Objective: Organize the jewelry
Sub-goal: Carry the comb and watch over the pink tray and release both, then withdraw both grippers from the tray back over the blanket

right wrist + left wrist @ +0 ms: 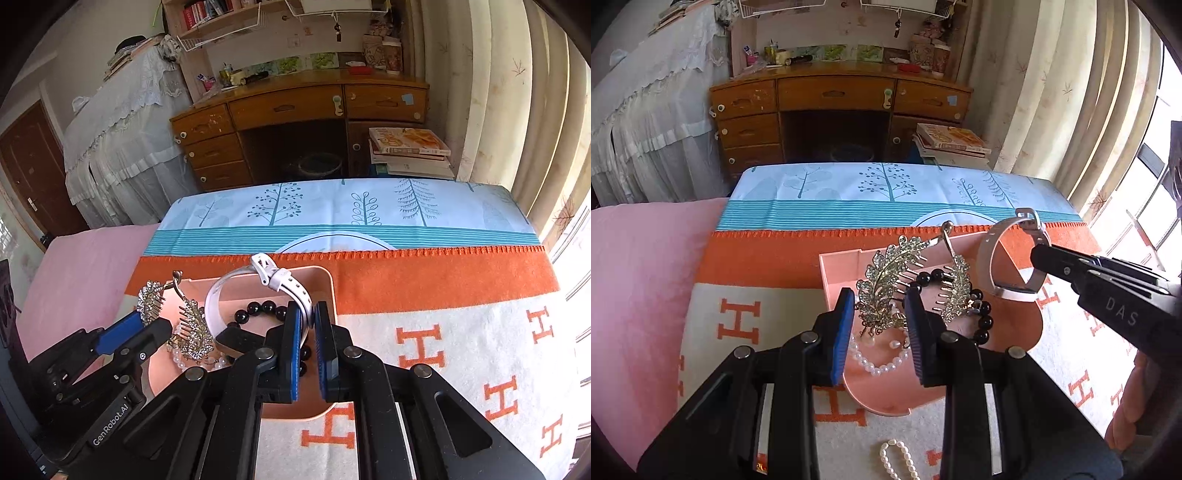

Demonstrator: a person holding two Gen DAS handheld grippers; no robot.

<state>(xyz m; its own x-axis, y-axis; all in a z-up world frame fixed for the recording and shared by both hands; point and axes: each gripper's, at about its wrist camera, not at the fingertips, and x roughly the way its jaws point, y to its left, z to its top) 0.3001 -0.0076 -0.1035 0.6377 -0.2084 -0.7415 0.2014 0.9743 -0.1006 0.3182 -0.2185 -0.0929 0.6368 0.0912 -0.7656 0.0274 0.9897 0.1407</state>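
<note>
A pink tray [1030,325] [328,288] sits on the blanket. In it lie a gold leaf hair comb [886,273] [192,325], a black bead bracelet [984,317] [258,308] and a white pearl bracelet [875,363]. My left gripper [879,314] [147,325] is open, its blue pads on either side of the comb's lower end. My right gripper [306,328] is shut on the strap of a white watch [236,291] [997,254] and holds it over the tray. A second pearl strand [897,461] lies on the blanket in front of the tray.
The orange and white blanket [461,332] covers a table with a blue tree-print cloth [351,210]. A pink cloth [639,280] lies to the left. A wooden desk [834,107], stacked books [410,151] and curtains stand behind.
</note>
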